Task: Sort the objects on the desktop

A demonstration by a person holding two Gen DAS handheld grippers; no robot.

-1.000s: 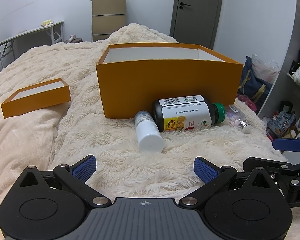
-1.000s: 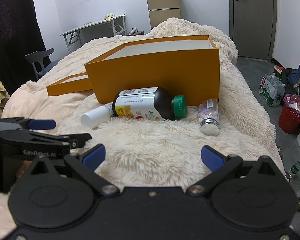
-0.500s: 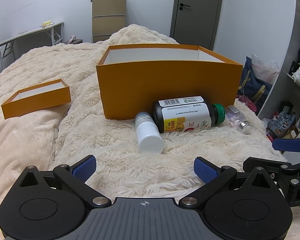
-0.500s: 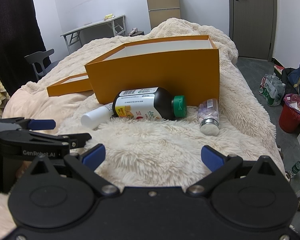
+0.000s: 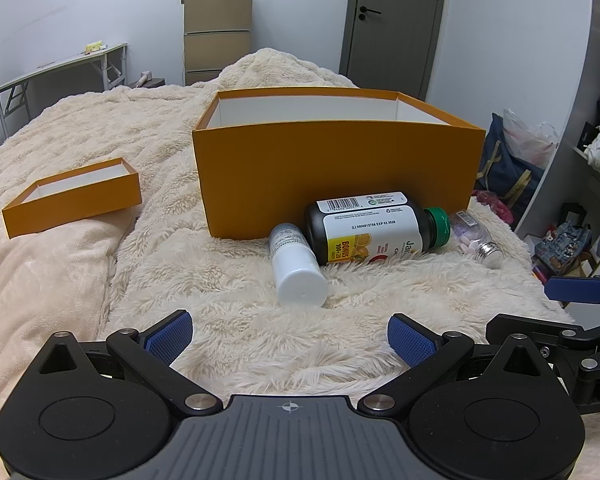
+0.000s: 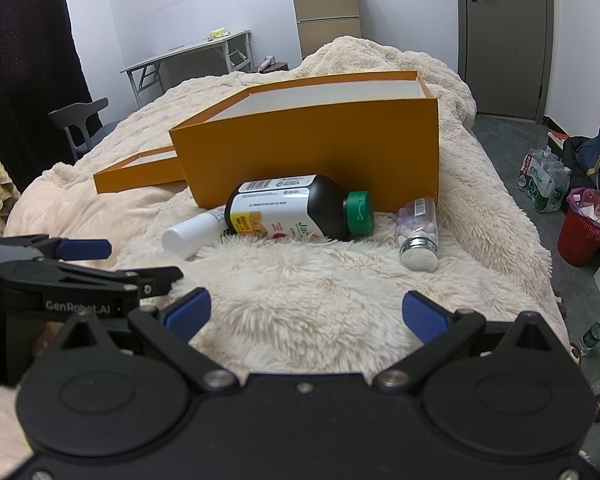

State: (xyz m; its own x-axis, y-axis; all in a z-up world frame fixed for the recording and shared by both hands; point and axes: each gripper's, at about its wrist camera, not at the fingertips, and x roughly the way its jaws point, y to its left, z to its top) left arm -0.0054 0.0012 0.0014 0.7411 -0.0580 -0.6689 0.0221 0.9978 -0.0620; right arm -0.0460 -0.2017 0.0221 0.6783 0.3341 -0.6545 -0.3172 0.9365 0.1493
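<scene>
Three bottles lay on their sides on the blanket (image 5: 380,320), bunched against the near wall of the big box (image 5: 332,176); probably staged there for loading into it. White bottle (image 5: 296,266) leftmost, base toward the cameras, touching the dark bottle (image 5: 372,228). Dark bottle lengthwise along the box wall, green cap to the right. Pill jar (image 6: 418,228) just beside that cap, metal lid facing forward. Box open-topped, nothing seen inside. Lid (image 5: 74,198) well apart, near the blanket's left edge, open side up.

Left tongs (image 5: 288,336) spread wide, gripping nothing, low over the blanket; white bottle straight ahead, near. Right tongs (image 6: 306,312) likewise spread and unloaded; pill jar ahead and slightly right, dark bottle ahead centre. No contact with any bottle.
</scene>
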